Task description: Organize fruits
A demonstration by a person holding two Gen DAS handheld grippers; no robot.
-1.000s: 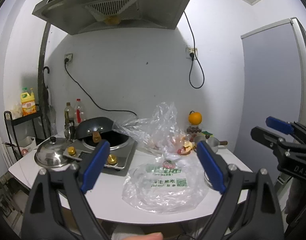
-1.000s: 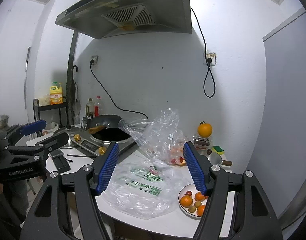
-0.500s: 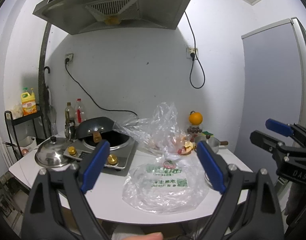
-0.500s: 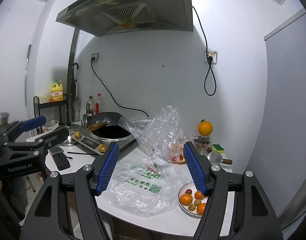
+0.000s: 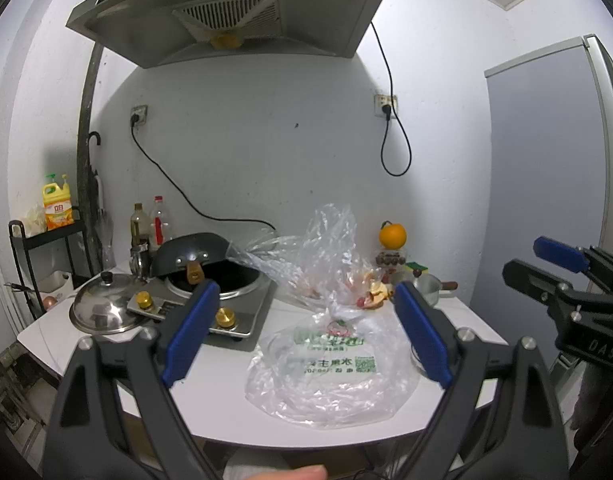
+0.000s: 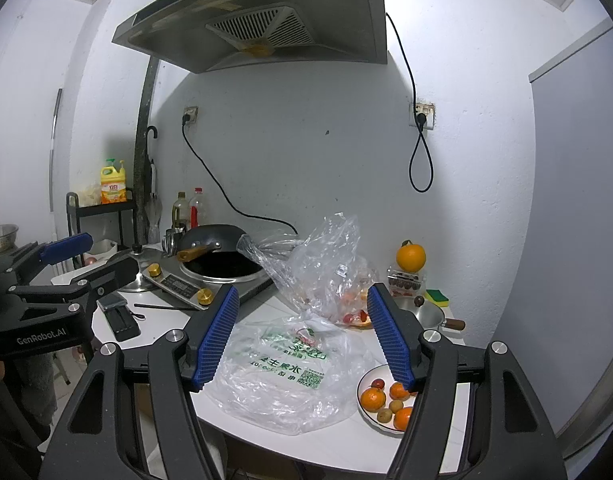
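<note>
Change: nothing has shifted; both my tongs hold place.
Left tongs (image 5: 302,332): spread, empty.
Right tongs (image 6: 306,336): spread, empty.
Fruit plate (image 6: 366,384): bench (image 6: 346,444), 5 o'clock of printed bag (image 6: 282,376).

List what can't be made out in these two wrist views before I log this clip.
- Fruit inside the crumpled clear bag: both views, blurred by wrinkled plastic.
- White plate of fruit: in the right wrist view, partly covered by the right gripper; in the left wrist view, hidden behind the left gripper.
- Print on the flat bag: too small to read.
</note>
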